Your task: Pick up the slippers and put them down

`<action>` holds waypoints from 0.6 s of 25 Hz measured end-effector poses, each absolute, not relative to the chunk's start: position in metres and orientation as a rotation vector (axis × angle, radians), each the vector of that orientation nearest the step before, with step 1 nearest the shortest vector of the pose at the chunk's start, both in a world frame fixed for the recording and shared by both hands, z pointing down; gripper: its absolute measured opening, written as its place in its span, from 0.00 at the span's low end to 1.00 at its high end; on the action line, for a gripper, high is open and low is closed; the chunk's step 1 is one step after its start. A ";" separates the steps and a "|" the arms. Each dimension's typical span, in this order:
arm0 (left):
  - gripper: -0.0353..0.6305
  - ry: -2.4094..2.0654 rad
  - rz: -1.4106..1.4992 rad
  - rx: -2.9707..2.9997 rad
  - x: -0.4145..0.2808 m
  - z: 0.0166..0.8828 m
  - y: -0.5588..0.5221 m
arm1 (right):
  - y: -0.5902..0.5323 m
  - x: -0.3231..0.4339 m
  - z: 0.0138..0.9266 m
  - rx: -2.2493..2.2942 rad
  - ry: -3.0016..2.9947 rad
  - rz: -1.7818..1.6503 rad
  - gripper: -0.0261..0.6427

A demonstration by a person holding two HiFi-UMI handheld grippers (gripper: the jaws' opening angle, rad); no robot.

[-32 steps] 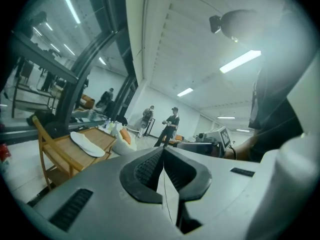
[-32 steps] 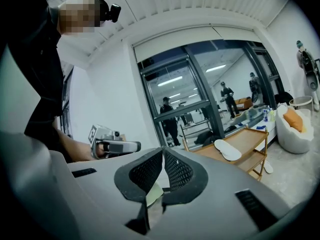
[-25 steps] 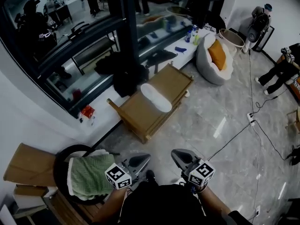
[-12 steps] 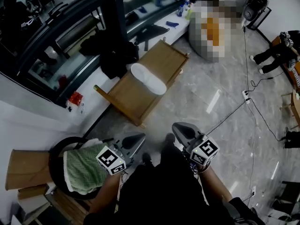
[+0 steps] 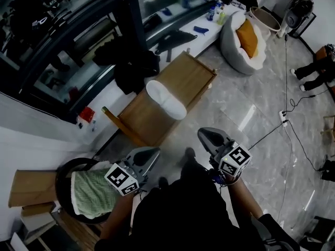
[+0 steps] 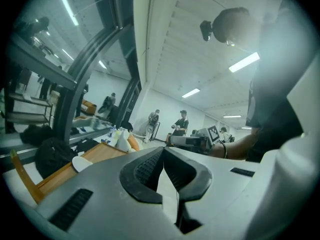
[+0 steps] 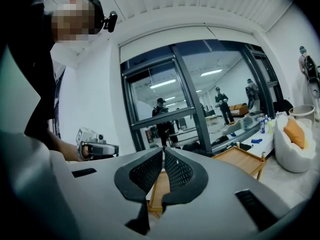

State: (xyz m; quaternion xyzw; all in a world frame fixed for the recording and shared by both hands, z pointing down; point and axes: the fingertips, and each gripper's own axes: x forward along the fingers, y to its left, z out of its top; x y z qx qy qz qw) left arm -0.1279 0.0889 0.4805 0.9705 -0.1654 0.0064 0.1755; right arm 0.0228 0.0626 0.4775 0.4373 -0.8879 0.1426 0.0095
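Lab/studio space dressed like a living rm. Dark-framed glass partition (image 5: 78, 67) ahead-left of left gripper (image 5: 155, 152). Other ppl (image 6: 181, 124) stand about under ceiling strip lights (image 6: 244, 62). Cables (image 5: 298, 145) + power strip (image 5: 283, 116) on marble floor (image 5: 261, 93) to the right of right gripper (image 5: 203, 133); beanbag (image 5: 235, 46) far ahead.

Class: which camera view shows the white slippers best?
The head view: the slippers lie fully visible on the wooden table. The left gripper view catches only their white edge; the right gripper view shows none.

Slippers (image 5: 166, 99), perhaps, too small
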 end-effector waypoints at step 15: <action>0.07 -0.824 0.182 2.652 -0.073 0.480 0.006 | -0.036 0.044 0.513 0.855 -2.970 0.794 0.08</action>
